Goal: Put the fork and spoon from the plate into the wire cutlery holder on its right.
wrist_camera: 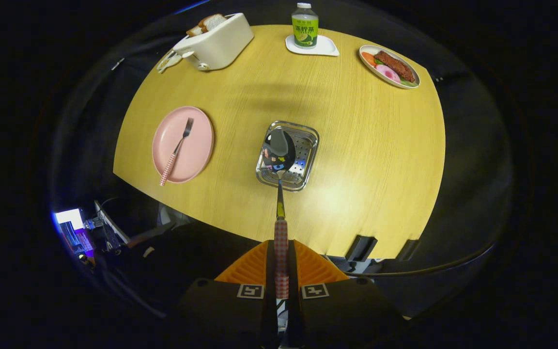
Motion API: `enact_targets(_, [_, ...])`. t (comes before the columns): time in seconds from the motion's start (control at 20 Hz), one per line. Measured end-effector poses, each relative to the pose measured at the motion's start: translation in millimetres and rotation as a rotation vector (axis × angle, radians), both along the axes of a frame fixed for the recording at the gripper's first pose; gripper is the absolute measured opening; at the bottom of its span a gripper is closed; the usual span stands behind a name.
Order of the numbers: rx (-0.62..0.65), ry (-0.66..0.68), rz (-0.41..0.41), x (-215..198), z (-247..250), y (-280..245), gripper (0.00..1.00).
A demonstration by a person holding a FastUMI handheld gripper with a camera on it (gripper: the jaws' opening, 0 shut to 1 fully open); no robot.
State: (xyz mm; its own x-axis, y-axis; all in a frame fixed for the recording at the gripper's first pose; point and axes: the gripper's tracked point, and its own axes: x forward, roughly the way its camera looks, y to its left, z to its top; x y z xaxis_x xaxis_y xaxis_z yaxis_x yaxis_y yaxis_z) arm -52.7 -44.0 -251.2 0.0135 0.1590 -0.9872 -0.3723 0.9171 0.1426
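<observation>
My gripper (281,252) is shut on the checked red-and-white handle of the spoon (280,150), held high above the table. The spoon's shiny bowl points away from the fingers and overlaps the metal perforated cutlery holder (303,162) below it. Whether the bowl touches the holder I cannot tell. To the holder's left lies the pink plate (196,150), with the fork (177,148) lying on it, tines pointing away and its checked handle toward the table's near edge.
On the round wooden table (366,160), a white toaster (216,43) with bread stands at the far left. A green-labelled bottle (304,26) on a white coaster sits far centre, a dish of food (389,66) far right.
</observation>
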Motion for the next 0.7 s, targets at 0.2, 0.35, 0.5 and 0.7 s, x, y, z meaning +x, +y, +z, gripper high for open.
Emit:
enact_targets(0.2, [-0.087, 0.124, 0.064, 6, -12, -8, 0.13])
enact_targets(0.35, [-0.147, 0.191, 0.1, 16, -20, -5, 0.13])
enact_targets(0.5, [-0.191, 0.263, 0.117, 24, -28, 1, 0.13])
enact_targets(0.7, [-0.222, 0.307, 0.087, 38, -42, 10, 0.13])
